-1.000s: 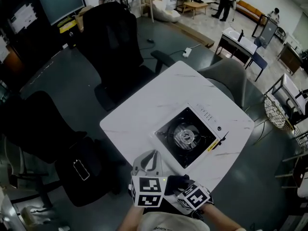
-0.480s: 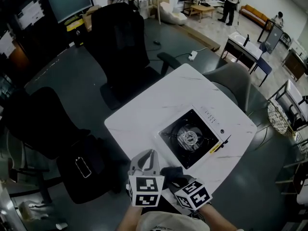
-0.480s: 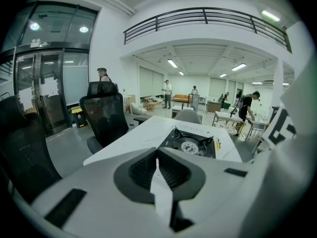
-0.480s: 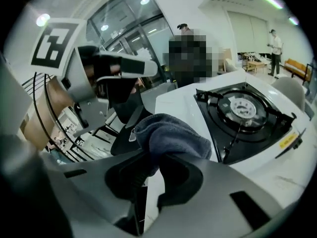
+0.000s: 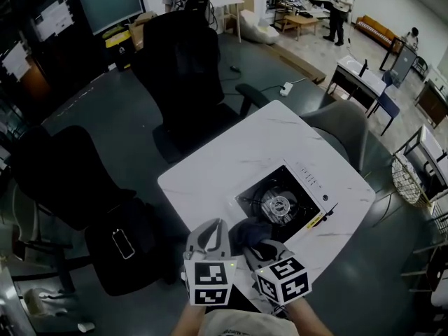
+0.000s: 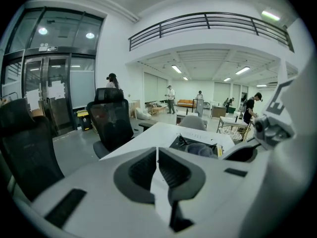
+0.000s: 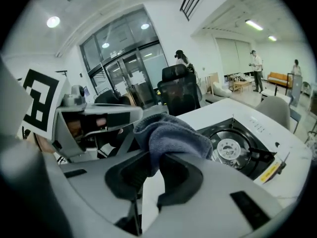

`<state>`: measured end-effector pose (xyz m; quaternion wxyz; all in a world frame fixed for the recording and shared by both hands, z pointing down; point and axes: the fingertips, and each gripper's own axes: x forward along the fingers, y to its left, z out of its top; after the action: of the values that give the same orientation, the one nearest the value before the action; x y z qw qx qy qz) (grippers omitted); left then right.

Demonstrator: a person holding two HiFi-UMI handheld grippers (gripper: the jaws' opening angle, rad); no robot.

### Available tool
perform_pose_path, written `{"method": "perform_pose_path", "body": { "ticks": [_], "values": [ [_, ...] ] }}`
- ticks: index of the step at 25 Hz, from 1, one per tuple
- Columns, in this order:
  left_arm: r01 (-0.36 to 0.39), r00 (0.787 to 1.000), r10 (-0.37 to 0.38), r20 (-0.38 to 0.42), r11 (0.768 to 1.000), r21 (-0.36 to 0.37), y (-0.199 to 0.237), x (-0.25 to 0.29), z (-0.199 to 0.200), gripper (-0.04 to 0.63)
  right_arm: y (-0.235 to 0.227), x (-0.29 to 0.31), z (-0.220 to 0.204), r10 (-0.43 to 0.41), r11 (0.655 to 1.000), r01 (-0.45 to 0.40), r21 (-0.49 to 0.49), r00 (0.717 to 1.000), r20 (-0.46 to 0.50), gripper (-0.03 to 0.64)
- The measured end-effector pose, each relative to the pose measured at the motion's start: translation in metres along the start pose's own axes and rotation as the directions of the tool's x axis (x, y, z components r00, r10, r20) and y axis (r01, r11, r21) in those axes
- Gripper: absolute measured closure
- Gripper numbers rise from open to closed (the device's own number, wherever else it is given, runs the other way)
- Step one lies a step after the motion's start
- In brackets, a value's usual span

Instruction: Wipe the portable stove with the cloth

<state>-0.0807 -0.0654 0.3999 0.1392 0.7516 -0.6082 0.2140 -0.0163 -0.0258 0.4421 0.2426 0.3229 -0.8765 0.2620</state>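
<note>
Setting: open-plan office hall.
Seating: black office chairs (image 5: 183,68).
Entrance: glass doors (image 6: 49,93).
Upper level: railed mezzanine (image 6: 208,26).
Background: desks (image 5: 353,68), sofa (image 5: 378,26).

The right gripper (image 7: 151,165) squeezed a bunched-up grey-blue cloth (image 7: 173,135) tight between its jaws. Just past the cloth, the stove (image 7: 247,155) sat on the white table (image 7: 213,114) with its round burner (image 7: 229,147) showing. The left gripper (image 7: 126,117) was close on the left, and a black chair (image 7: 178,90) stood behind the table.
</note>
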Motion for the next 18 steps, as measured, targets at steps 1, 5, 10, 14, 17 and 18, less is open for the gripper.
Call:
{"method": "perform_pose_path", "body": {
  "ticks": [1,5,10,14,17,18],
  "values": [
    [-0.002,1.0,0.002,0.007,1.0,-0.001,0.0,-0.002,0.002,0.572,-0.001,-0.002,0.006,-0.01,1.0,0.01,0.001,1.0,0.019,0.555],
    [-0.009,1.0,0.009,0.025,1.0,-0.001,-0.001,-0.006,0.007,0.572,-0.005,-0.011,0.026,-0.046,0.999,0.046,0.001,0.996,0.083,0.555],
    [-0.012,0.999,0.012,0.045,1.0,-0.004,-0.003,-0.012,0.012,0.572,-0.006,-0.019,0.04,-0.066,0.998,0.065,0.011,0.99,0.129,0.555],
    [-0.01,0.998,0.01,0.057,1.0,0.001,-0.006,-0.015,0.016,0.572,-0.008,-0.023,0.045,-0.087,0.996,0.087,0.011,0.984,0.152,0.555],
    [-0.009,0.998,0.009,0.063,1.0,0.005,-0.008,-0.017,0.019,0.572,-0.008,-0.026,0.047,-0.1,0.995,0.099,0.016,0.981,0.166,0.555],
    [-0.01,0.998,0.009,0.065,1.0,0.006,-0.009,-0.017,0.019,0.572,-0.008,-0.026,0.047,-0.101,0.995,0.1,0.018,0.98,0.169,0.555]
  ]
}}
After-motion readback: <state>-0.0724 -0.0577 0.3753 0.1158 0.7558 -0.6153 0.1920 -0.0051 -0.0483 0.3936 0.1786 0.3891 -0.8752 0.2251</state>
